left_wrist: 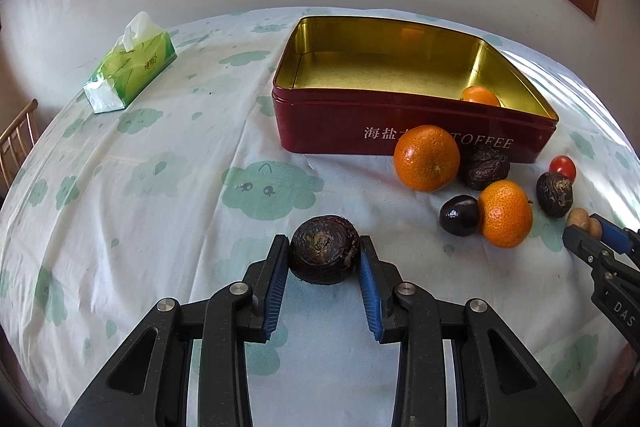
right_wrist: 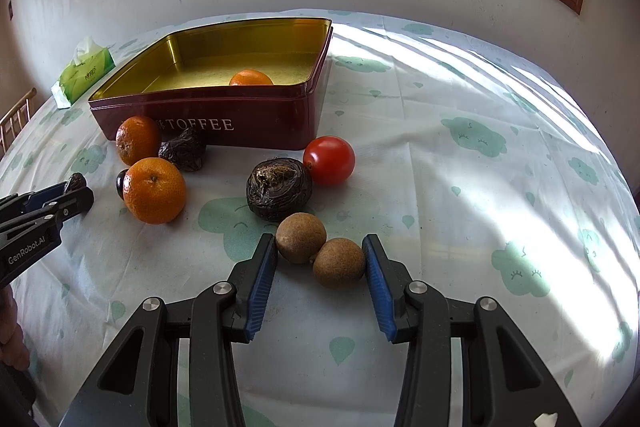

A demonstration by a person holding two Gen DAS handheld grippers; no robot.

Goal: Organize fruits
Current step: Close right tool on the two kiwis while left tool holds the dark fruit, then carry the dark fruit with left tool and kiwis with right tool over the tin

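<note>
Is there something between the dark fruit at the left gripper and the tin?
Nothing visible. The left gripper brackets the dark fruit, and only bare cloth lies between it and the tin. The oranges sit off to the right.

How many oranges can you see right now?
3. One orange lies inside the tin; a second orange sits against its front wall; a third orange is nearer. More may be hidden.
</note>
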